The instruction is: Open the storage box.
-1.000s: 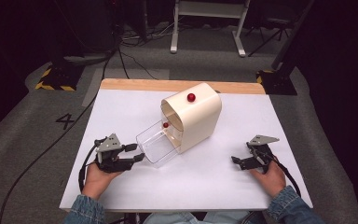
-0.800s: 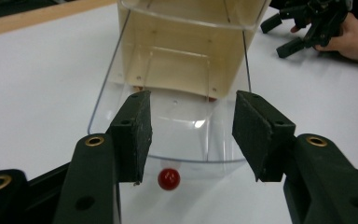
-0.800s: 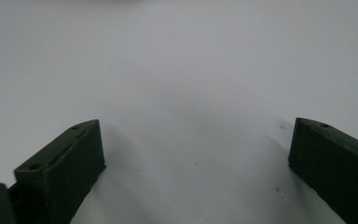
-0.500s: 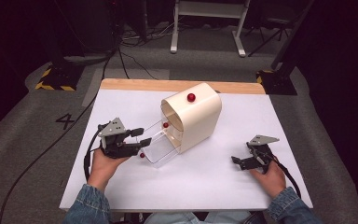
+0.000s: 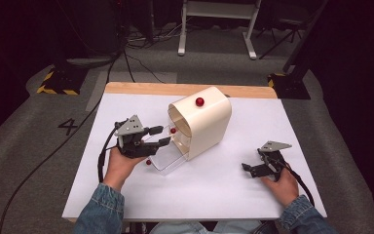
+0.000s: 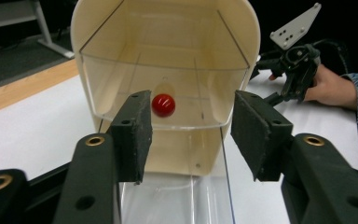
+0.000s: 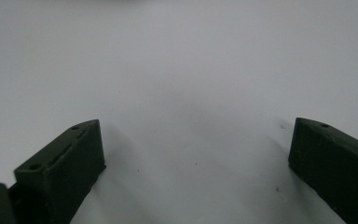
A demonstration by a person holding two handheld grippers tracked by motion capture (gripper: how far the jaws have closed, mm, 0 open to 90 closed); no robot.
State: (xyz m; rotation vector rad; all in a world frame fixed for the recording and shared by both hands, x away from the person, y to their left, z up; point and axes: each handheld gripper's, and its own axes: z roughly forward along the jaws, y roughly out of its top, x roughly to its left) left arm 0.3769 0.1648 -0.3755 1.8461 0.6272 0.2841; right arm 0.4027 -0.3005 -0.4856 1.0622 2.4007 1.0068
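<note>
- Left gripper view shows our left gripper [image 6: 189, 135] with jaws spread, facing the red ball [image 6: 163, 105] inside the cream housing [image 6: 168, 46].
- We keep centred over the clear drawer [image 5: 163, 156], closing gently.
- Our right gripper [image 5: 258, 168] rests released on the table [image 5: 233, 204].

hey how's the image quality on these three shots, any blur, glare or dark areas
High view: table evenly lit, surroundings very dark, image soft. Left gripper view: red ball and cream housing fairly sharp, faint reflections on the clear drawer, near jaws slightly soft. Right gripper view: dim and greyish, with soft shadows beside the jaws.
</note>
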